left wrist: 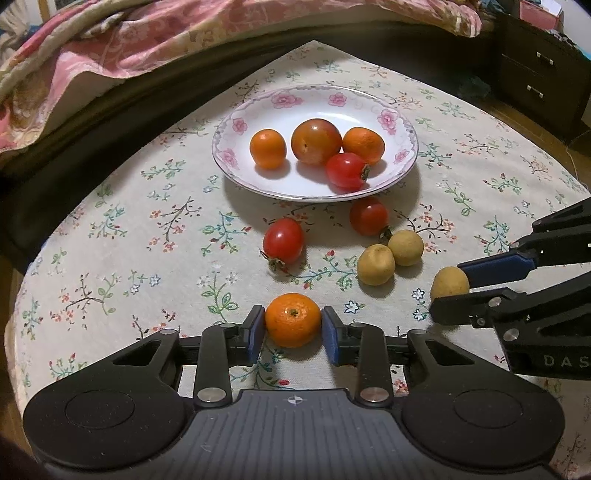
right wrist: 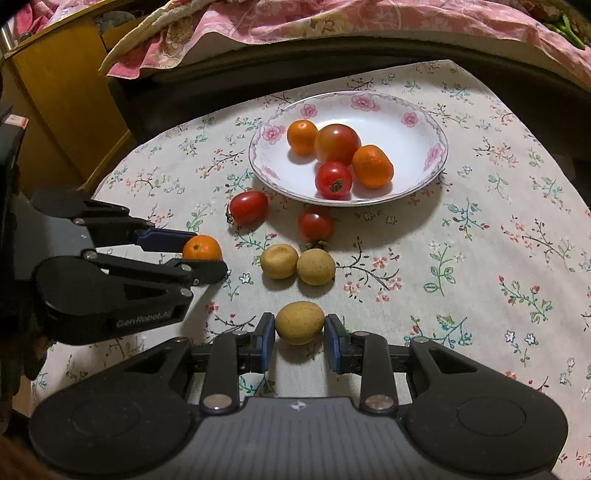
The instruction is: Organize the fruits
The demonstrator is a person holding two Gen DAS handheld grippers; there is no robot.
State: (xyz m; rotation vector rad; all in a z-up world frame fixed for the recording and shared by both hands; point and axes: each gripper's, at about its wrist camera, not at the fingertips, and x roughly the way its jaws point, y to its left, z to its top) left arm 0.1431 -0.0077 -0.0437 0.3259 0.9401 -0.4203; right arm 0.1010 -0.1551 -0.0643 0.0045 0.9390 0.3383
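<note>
Presently, in the left wrist view, the left tool (left wrist: 293, 326) straddles a mandarin (left wrist: 293, 319) resting on the counter (left wrist: 110, 236). Its blue pads sit just beside the fruit on either side, a thin gap showing at each; the jaws stand open about the width of the fruit and grip nothing. Beyond lies a flowered plate (left wrist: 388, 122) holding two mandarins, one large tomato (left wrist: 316, 141) and one small tomato (left wrist: 346, 171). Between plate and tool, on the cloth, lie two more small tomatoes, one at left (left wrist: 283, 240) and one at right (left wrist: 369, 216), and a touching pair of tan fruits (left wrist: 390, 258). At the right edge the right tool (left wrist: 448, 284) flanks a third tan fruit (left wrist: 449, 283).

In the right wrist view, the right tool (right wrist: 300, 328) brackets that tan fruit (right wrist: 299, 322), which sits on the counter (right wrist: 480, 258). Its pads stand close at both sides; whether they touch cannot be told. The jaws are parted to roughly the fruit's width. Ahead lies the tan pair (right wrist: 297, 264), then two tomatoes, then the plate (right wrist: 424, 122) with its four fruits. At left, the left tool (right wrist: 207, 251) encloses the mandarin (right wrist: 202, 247). A bed with a pink quilt (right wrist: 295, 18) runs behind the counter.
</note>
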